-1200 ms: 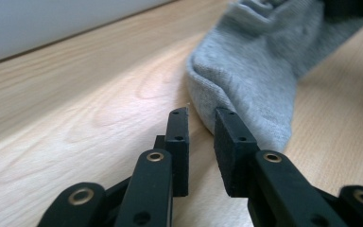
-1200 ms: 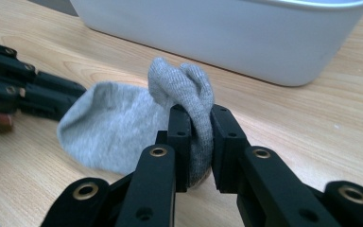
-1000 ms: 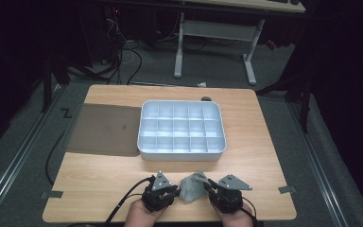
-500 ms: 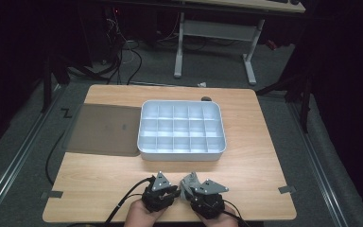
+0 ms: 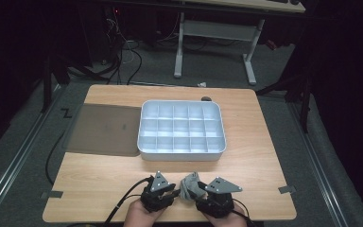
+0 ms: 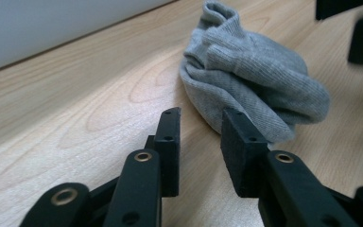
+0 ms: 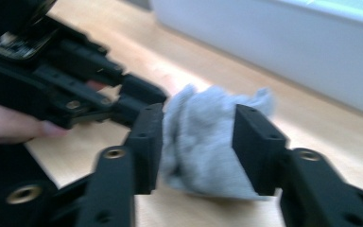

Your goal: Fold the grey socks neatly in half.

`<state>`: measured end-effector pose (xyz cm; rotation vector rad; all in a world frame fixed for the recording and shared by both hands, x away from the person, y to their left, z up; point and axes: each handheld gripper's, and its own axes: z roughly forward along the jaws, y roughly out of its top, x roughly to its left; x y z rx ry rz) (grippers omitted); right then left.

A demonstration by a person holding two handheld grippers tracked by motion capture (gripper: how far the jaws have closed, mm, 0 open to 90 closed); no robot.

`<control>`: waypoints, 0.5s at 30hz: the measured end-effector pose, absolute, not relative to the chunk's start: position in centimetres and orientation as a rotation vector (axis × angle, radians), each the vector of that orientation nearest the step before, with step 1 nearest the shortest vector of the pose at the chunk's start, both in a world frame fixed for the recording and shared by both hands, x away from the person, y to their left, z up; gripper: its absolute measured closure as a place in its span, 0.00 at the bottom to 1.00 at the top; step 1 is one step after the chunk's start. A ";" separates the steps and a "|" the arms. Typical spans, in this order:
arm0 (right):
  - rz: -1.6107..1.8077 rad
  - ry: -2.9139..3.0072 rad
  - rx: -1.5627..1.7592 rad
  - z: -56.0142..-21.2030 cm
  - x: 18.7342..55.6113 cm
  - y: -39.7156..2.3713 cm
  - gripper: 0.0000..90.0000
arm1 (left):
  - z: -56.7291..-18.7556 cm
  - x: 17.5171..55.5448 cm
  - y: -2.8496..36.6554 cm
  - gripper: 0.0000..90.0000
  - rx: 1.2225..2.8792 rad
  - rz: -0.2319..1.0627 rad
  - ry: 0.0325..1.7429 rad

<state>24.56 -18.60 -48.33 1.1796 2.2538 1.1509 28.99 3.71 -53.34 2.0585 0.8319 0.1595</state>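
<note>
A crumpled grey sock [image 5: 189, 186] lies on the wooden table [image 5: 255, 142] near its front edge, between the two grippers. The left hand-held gripper [image 6: 199, 124] has just been opening its jaws; the sock sits just ahead of its tips, not between them. The right hand-held gripper [image 7: 197, 126], also just opening, has the sock in the gap between its jaws, the pads not visibly pressing it. A white compartment tray [image 5: 182, 153] stands farther back.
</note>
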 end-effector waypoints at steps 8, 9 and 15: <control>1.099 2.201 1.204 -49.9 25.7 -20.0 0.99 | -51.7 27.7 4.4 0.76 1.986 0.173 0.796; 1.099 2.201 1.204 -49.9 25.7 -20.0 0.99 | -51.3 27.4 4.3 0.76 1.971 0.176 0.783; 1.100 2.147 1.263 -51.0 26.4 -20.7 0.97 | -50.1 26.1 1.9 0.78 1.951 0.199 0.705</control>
